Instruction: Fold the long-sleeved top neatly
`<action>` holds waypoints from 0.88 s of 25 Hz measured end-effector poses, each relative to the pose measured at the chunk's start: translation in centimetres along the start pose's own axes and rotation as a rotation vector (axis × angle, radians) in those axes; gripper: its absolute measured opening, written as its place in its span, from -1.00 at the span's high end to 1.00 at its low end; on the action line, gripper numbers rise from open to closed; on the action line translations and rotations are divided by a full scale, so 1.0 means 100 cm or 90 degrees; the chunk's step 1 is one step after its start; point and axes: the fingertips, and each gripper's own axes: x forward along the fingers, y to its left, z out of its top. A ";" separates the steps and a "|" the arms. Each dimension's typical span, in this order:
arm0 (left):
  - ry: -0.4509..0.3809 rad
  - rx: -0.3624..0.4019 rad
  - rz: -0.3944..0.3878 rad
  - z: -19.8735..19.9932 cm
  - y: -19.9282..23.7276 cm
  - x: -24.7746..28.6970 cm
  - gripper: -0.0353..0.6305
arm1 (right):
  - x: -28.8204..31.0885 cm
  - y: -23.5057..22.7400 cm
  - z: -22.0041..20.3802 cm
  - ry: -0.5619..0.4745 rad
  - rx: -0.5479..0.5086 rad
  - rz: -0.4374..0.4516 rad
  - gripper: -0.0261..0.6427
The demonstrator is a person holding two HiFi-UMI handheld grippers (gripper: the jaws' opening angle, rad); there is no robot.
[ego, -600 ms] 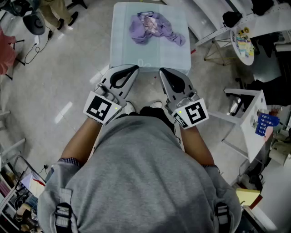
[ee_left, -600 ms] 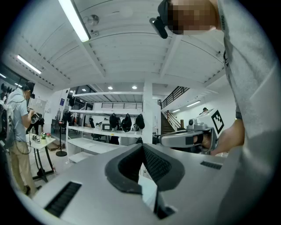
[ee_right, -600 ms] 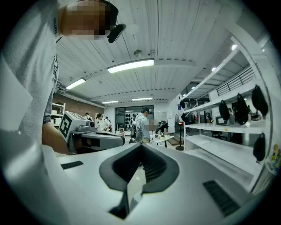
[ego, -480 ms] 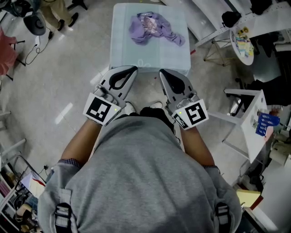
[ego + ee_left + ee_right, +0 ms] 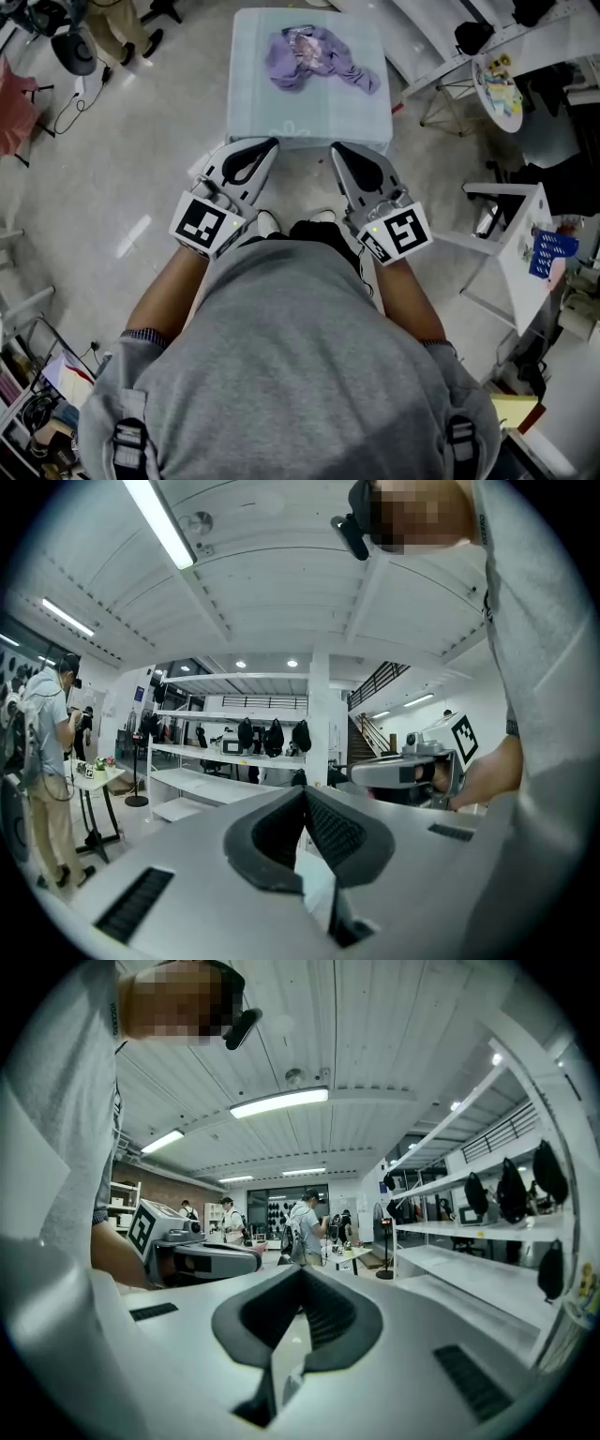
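Lying crumpled on table [image 5: 309, 127], purple long-sleeved top [image 5: 314, 54], left hand-held gripper [image 5: 270, 142], right hand-held gripper [image 5: 337, 147], both closed, empty

The top [image 5: 317, 54] lies on the far half of the table [image 5: 309, 117], toward its middle. The left gripper [image 5: 270, 144] and the right gripper [image 5: 337, 148] are side by side at the table's near edge, well apart from the top. A stand [image 5: 499, 82] is to the table's right.

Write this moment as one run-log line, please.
step: fold not begun | top: crumpled on table | left gripper: shut, empty, away from top | right gripper: shut, empty, away from top
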 end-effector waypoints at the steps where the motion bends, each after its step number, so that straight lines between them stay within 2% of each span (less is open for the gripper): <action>1: 0.000 0.002 0.002 -0.001 0.000 0.000 0.84 | -0.001 -0.001 -0.001 0.001 0.000 0.000 0.90; 3: 0.004 0.014 0.009 -0.003 0.000 -0.001 0.84 | -0.002 -0.001 -0.003 0.005 0.000 0.000 0.89; 4: 0.007 0.022 0.011 -0.004 0.000 -0.002 0.79 | -0.002 -0.001 -0.005 0.008 0.001 0.002 0.83; 7: 0.019 0.037 0.010 -0.009 -0.001 -0.002 0.33 | 0.000 -0.004 -0.008 0.015 0.008 0.007 0.41; 10: 0.017 0.022 0.010 -0.009 0.000 -0.003 0.07 | 0.001 -0.006 -0.010 0.024 0.014 0.011 0.05; 12: 0.015 0.011 0.012 -0.008 0.001 -0.003 -0.02 | 0.003 -0.007 -0.010 0.033 0.017 0.015 -0.08; 22: 0.029 -0.011 0.033 -0.015 0.019 0.024 -0.06 | 0.008 -0.040 -0.016 0.059 0.014 0.015 -0.14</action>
